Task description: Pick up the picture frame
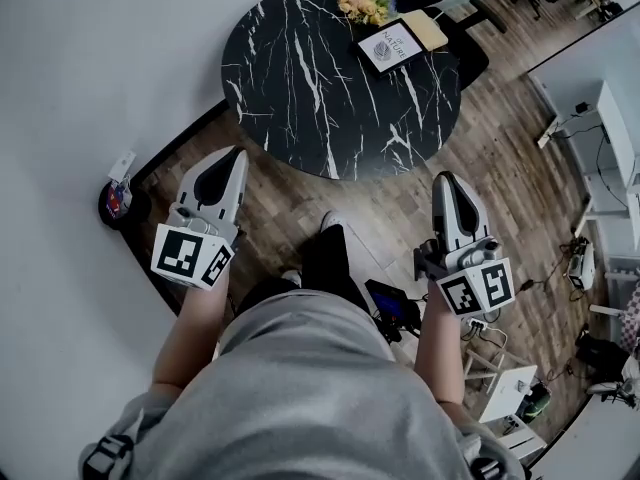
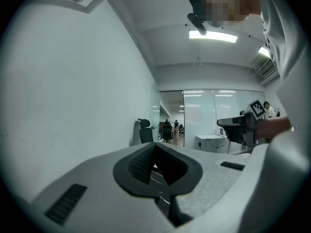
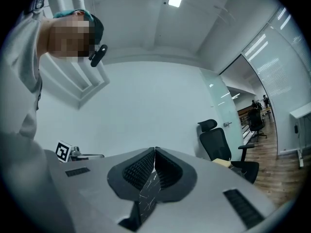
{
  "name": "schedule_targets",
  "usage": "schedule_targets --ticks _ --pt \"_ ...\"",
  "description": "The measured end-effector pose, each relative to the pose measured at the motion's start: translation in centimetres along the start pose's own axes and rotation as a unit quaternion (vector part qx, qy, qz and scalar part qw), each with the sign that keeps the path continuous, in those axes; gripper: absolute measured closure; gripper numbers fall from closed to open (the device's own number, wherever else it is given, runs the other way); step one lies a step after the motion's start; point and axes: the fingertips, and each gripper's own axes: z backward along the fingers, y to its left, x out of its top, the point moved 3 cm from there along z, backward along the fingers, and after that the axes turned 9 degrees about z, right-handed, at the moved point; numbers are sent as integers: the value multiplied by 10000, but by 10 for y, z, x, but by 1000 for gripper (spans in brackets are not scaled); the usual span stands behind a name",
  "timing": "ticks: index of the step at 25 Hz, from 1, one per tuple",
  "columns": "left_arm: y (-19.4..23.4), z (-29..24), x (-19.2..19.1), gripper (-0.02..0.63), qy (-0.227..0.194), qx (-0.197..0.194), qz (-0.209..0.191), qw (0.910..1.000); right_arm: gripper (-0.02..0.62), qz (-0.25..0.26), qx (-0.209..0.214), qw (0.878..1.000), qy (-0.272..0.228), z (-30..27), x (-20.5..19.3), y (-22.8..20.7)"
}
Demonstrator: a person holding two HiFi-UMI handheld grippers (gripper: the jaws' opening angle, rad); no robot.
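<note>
The picture frame seems to read "NATURE"; its smaller print is too blurred.

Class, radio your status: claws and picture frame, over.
Left claw, right claw: shut, empty. White picture frame untouched, far side of round black marble table. Yellow flowers beside it; approach clear.
</note>
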Motion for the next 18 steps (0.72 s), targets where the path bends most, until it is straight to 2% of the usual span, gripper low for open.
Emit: schedule_targets --ticks 6,18 --pt "4 -40 2 600 -7 -1 12 10000 569 -347 65 9992 204 -27 -10 -38" --pt "14 -108 11 600 0 232 -17 9997 569 -412 410 9980 242 -90 -10 -100"
